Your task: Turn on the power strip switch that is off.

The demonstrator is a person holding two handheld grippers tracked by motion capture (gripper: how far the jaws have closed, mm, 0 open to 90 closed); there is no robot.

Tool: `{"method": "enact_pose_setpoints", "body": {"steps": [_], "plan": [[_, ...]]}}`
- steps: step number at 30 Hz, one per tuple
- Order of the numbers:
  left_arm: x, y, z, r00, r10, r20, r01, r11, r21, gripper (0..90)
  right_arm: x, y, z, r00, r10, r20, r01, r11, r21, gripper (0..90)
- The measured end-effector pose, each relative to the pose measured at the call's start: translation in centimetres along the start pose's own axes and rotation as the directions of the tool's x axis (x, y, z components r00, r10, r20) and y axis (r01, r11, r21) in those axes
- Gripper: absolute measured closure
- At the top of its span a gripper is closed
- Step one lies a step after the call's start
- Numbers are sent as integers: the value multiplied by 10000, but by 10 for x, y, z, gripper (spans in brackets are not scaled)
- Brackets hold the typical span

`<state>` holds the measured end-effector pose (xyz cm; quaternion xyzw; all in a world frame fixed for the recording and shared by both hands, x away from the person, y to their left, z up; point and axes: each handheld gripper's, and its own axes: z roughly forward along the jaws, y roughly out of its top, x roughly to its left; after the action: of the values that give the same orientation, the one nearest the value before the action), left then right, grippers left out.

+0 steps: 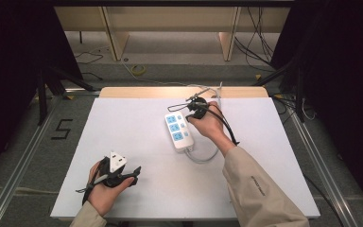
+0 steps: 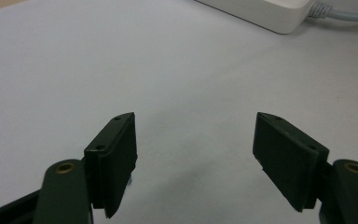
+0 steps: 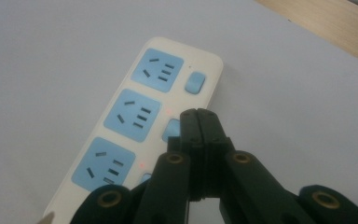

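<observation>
Presently: power strip [image 1: 179, 128] at table [image 1: 123, 137] centre. Right gripper [image 3: 199, 122], jaws pressed together and empty, poised over the middle switch [image 3: 170, 129]; next, press down squarely. Left gripper [image 2: 193, 154], jaws wide, idle at 7 o'clock.

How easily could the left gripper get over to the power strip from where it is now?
Probably easily. The left gripper rests near the table's front edge, jaws open, with bare surface between it and the power strip. The right gripper, jaws shut, is over the strip's switches.

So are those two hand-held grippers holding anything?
Nothing. The left hand-held gripper is open over the bare table; the right hand-held gripper is shut empty above the power strip.
</observation>
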<state>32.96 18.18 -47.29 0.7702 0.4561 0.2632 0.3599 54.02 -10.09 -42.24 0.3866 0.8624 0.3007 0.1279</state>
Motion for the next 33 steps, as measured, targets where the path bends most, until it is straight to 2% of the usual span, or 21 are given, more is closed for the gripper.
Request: {"method": "enact_pose_setpoints", "body": {"steps": [21,26,33], "plan": [[-1,0,-1,9999,75,71,-75,10000,-13,304,2,12,20,9999,125,-45,-124,9999,90,900],[-1,0,-1,9999,77,80,-77,10000,-20,304,-1,15,22,9996,293,-56,-293,9996,46,900],[-2,0,-1,9999,74,95,-74,10000,-28,304,-1,21,22,9997,246,21,-246,9997,19,900]]}}
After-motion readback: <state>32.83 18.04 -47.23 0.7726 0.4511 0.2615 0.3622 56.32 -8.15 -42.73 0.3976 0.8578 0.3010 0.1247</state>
